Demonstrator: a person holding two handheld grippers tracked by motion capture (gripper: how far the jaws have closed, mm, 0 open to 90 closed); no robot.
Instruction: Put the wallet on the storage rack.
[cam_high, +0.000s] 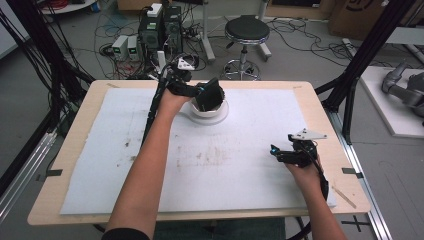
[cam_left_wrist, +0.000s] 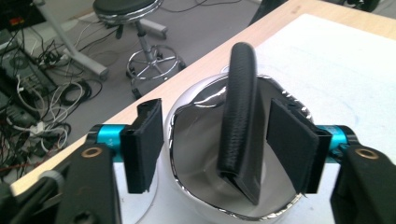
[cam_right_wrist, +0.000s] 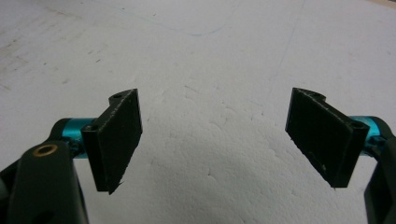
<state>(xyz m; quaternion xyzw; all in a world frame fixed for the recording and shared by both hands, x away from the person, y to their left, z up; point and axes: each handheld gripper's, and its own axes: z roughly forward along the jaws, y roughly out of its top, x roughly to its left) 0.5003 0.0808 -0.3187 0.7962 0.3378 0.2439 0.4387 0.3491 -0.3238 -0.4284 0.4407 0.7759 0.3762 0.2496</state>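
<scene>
We note a black folded strip (cam_left_wrist: 239, 121), leathery in look, standing on end in a shiny metal cup (cam_left_wrist: 196, 154). Its long axis runs nearly upright, the lower end resting inside the cup toward the near side and the rounded upper end rising well above the rim and leaning slightly away from the left gripper's camera. The cup sits on a white round base (cam_high: 216, 113) at the far middle of the counter (cam_high: 80, 130), on the white sheet (cam_high: 240, 150) that covers it. In the left gripper view, the left gripper (cam_left_wrist: 224, 149) straddles the cup with its fingers (cam_left_wrist: 144, 144) released: the strip stands between them, nearer the right-hand finger with a thin gap showing, and well apart from the left-hand one. Neither pad presses on it. From above, we see the left gripper (cam_high: 207, 95) held over the cup at the end of an outstretched forearm. The right gripper (cam_high: 280, 154) hovers low over the near right part of the sheet, well apart from the cup, its fingers (cam_right_wrist: 116, 140) spread wide with bare white sheet between them.
</scene>
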